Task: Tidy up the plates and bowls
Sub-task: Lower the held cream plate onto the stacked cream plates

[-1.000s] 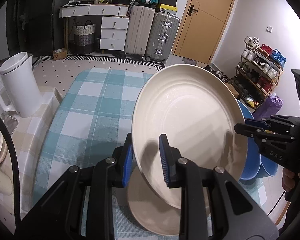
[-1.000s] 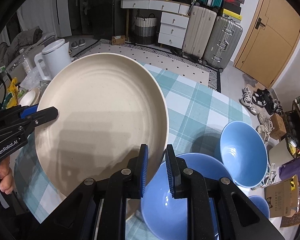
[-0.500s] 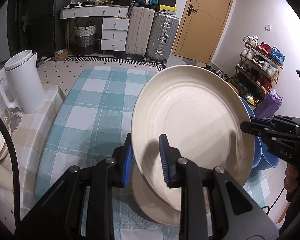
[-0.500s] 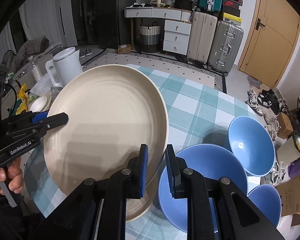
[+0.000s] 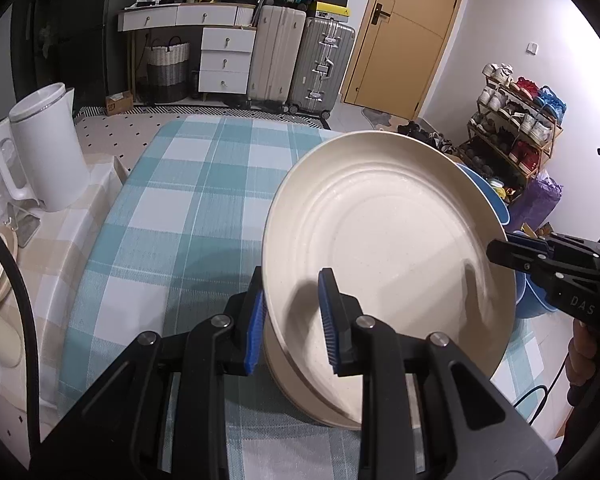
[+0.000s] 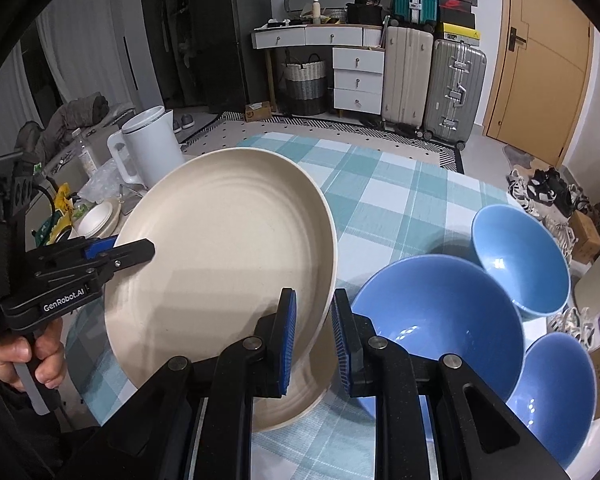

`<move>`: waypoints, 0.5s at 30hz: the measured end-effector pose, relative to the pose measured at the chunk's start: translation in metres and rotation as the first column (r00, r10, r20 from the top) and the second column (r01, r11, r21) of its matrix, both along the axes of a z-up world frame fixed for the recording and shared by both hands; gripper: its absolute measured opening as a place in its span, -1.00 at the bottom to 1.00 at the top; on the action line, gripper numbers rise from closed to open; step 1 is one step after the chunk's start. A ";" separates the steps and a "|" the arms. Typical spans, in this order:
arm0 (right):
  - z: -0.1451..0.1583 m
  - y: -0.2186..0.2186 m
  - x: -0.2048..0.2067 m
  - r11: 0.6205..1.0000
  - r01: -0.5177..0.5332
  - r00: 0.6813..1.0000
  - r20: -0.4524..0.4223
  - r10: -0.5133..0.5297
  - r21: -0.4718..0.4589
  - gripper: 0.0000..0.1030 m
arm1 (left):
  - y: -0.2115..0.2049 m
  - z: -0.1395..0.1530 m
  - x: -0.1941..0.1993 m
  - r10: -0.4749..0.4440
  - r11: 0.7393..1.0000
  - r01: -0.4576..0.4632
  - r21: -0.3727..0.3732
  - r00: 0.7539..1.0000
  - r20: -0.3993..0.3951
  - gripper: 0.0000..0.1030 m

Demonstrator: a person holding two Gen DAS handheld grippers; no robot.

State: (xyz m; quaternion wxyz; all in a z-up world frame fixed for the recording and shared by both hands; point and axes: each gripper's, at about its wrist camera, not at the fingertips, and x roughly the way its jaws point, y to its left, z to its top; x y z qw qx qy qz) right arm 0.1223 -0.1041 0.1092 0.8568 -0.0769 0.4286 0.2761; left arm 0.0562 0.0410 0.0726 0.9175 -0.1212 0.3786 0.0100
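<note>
White kettle [image 5: 46, 148] stands well left of the left gripper [image 5: 292, 316], off the checked tablecloth [image 5: 196, 208]. Left gripper's fingers [image 5: 254, 324] are clamped on the near rim of the cream plate [image 5: 388, 248], which is tilted above a second cream plate [image 5: 300, 384] lying on the cloth. Right gripper [image 6: 314, 340] pinches the same plate's opposite rim. Beyond the right gripper's fingers to the right: large blue bowl [image 6: 440, 312], two smaller blue bowls [image 6: 520, 256] [image 6: 556, 392]; their contact is probably touching, unclear. Versus a second ago: the held plate sits lower, closer to the bottom plate; both grips unchanged.
</note>
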 end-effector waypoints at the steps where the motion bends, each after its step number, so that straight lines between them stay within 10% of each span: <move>1: -0.002 -0.001 -0.001 1.000 0.000 1.000 -0.003 0.000 0.002 -0.61 | 0.000 -0.002 -0.001 0.000 1.000 0.000 0.001 1.000 -0.003 -0.58; 15: -0.020 -0.010 -0.019 0.998 0.008 1.000 -0.023 -0.007 0.055 -0.61 | 0.002 -0.022 -0.004 -0.017 1.000 0.017 0.011 1.000 -0.018 -0.58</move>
